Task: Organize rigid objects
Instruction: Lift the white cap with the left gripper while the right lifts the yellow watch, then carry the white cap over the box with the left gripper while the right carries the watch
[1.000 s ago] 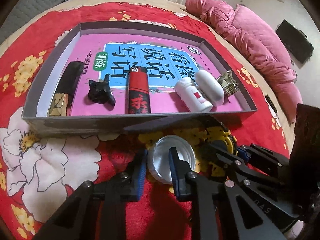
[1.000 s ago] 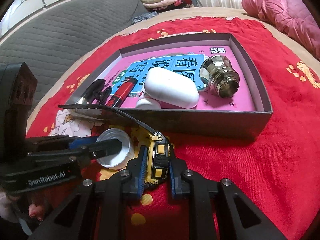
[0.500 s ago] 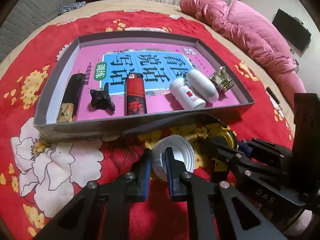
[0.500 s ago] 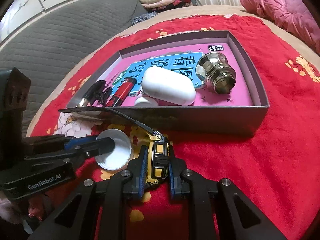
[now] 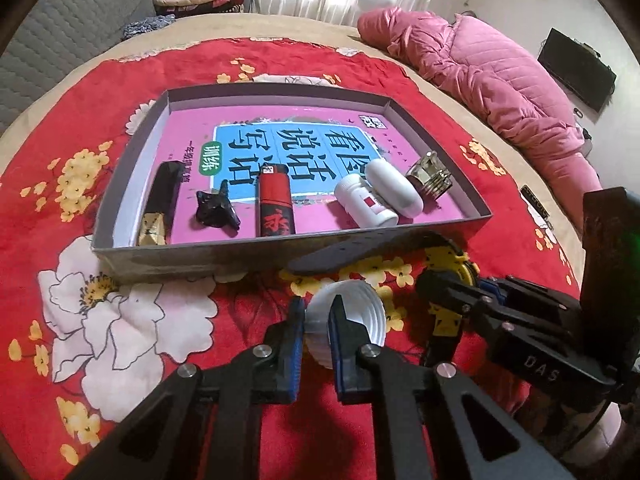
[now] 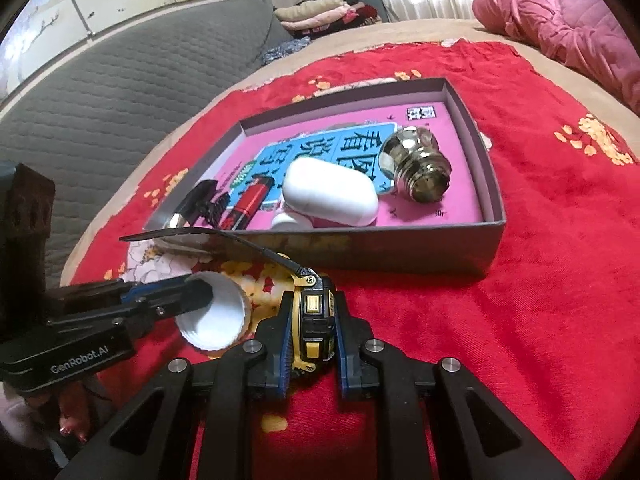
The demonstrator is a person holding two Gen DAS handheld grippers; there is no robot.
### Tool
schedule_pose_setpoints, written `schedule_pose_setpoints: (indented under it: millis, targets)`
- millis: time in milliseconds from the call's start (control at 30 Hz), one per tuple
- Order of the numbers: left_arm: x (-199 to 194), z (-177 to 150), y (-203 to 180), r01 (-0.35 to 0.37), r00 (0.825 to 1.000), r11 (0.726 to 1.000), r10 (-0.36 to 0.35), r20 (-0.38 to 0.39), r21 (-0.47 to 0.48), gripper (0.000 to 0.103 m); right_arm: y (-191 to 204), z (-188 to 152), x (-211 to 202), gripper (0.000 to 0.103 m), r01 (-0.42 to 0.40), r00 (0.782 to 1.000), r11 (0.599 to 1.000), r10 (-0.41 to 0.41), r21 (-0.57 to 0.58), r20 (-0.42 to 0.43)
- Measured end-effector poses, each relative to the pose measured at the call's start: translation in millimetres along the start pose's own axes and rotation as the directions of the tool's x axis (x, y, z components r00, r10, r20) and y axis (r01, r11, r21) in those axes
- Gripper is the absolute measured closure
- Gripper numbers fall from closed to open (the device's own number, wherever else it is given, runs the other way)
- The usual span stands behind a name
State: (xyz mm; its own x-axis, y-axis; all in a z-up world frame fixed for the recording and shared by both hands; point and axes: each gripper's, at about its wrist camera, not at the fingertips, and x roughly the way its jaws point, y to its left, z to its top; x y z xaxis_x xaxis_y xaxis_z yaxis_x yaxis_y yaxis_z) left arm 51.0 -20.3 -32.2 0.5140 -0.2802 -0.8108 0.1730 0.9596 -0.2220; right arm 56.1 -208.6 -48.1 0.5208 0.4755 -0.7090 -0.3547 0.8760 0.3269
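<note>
A white screw cap [image 5: 366, 316] hangs tilted just above the red floral cloth, in front of the grey box [image 5: 280, 250]. My left gripper [image 5: 317, 320] is shut on the cap's rim, one finger inside and one outside. In the right wrist view the same cap [image 6: 218, 324] shows its hollow side, with the left gripper [image 6: 192, 290] on it. My right gripper [image 6: 313, 312] is shut on a yellow and black tape measure [image 6: 313, 326] resting on the cloth. Its dark blade [image 6: 180, 234] sticks out leftward along the box's front wall.
The box [image 6: 400, 248] holds a red lighter [image 5: 274, 204], a white bottle [image 5: 366, 204], a white case [image 5: 394, 188], a metal knob [image 5: 430, 178], a black clip [image 5: 216, 210] and a black and gold tube [image 5: 160, 200]. A pink quilt [image 5: 480, 64] lies far right.
The left jaws closed on the white cap's rim and lifted it slightly, tilting it. The right gripper kept its hold on the tape measure and stayed put.
</note>
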Motion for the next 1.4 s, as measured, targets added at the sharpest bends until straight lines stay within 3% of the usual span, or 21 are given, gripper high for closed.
schedule_pose_setpoints:
  millis: [667,1400]
  targets:
    - [-39,11,0,-0.019,0.994,1.0,0.018,0.104,0.007,0.091,2,13,-33,0.086,-0.029,0.991,0.999,0.026,0.022,0.132]
    - [-36,35,12,-0.043,0.988,0.998,0.048,0.144,-0.036,0.091,-27,43,-48,0.086,-0.013,0.963,0.989,-0.028,0.149,0.269]
